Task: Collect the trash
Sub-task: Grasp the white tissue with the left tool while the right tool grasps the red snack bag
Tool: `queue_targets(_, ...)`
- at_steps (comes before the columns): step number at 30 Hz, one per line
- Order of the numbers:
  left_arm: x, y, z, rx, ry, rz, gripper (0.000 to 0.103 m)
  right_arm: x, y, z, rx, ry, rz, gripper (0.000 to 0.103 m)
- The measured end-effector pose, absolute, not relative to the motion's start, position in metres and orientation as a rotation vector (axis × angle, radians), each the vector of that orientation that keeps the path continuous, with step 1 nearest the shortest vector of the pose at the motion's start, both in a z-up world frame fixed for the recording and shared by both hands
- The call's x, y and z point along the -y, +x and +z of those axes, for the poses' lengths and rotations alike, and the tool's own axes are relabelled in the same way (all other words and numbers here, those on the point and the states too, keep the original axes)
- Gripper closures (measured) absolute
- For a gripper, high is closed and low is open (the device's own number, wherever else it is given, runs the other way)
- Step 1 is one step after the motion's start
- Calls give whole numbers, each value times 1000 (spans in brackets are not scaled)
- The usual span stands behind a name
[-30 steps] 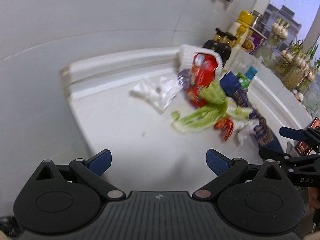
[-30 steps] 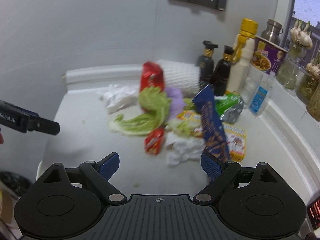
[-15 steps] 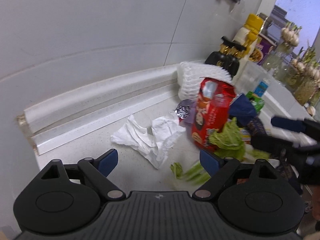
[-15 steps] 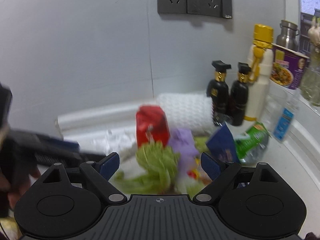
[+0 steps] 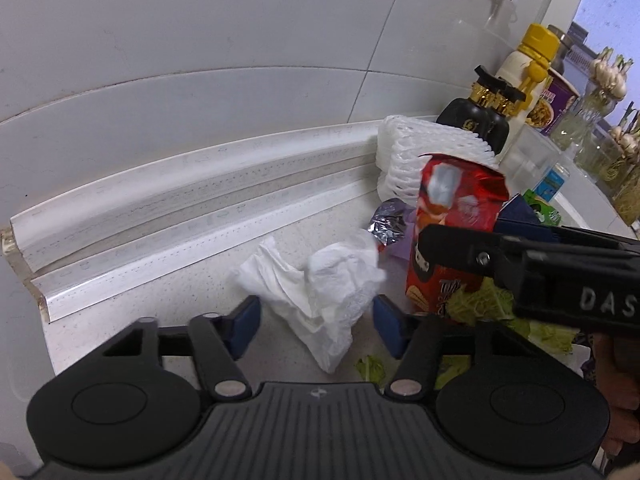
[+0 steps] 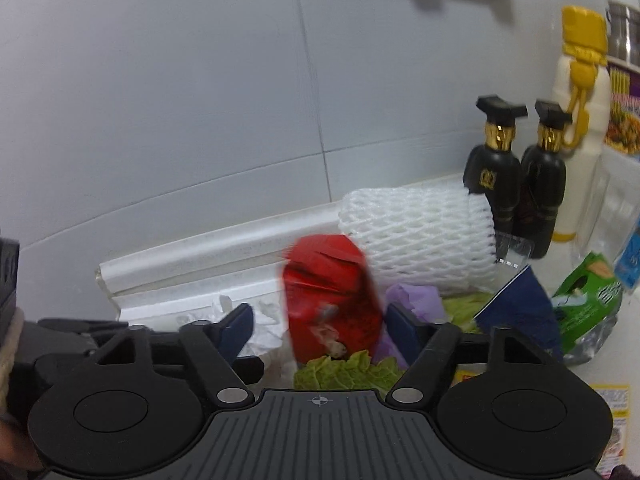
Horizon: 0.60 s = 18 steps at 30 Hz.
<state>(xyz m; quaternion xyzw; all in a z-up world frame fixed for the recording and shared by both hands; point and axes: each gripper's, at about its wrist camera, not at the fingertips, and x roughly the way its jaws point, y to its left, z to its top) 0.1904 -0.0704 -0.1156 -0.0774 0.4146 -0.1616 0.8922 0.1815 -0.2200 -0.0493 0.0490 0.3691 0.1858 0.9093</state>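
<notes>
1. The left gripper (image 5: 316, 320) sat low over the desk (image 5: 160, 328), its fingers (image 5: 244, 326) part open on either side of the tissue (image 5: 320, 292); they had just been closing, with the tissue between them, but the pads did not yet press it.
2. The tissue lay crumpled on the desk, just in front of the skirting. It looked very light and soft, so it would likely crush flat in a pinch; the bunched middle seemed the best place to take it, not a loose corner that might tear.
3. The right gripper (image 6: 318, 324) had its fingers (image 6: 236, 328) part open around the red bag (image 6: 332, 300), and they too had just been closing; the blur hid whether they touched it yet.
4. The bag stood upright amid lettuce (image 6: 348, 368), with the foam net (image 6: 416, 236) behind it. It seemed light, crinkly and slick, best pinched across its flat faces near the middle.
5. Farthest back, two black bottles (image 6: 516, 176) stood against the wall, close enough to be knocked.
</notes>
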Motion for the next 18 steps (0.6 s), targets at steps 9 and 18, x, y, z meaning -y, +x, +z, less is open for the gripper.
queue_targets(9, 67, 193, -113, -870, -181, -311, 87, 226, 186, -39, -733, 169, 400, 53)
queue_targets(18, 52, 184, -93, -833, -210, -306, 91, 238, 185, -10, -687, 245, 393, 53)
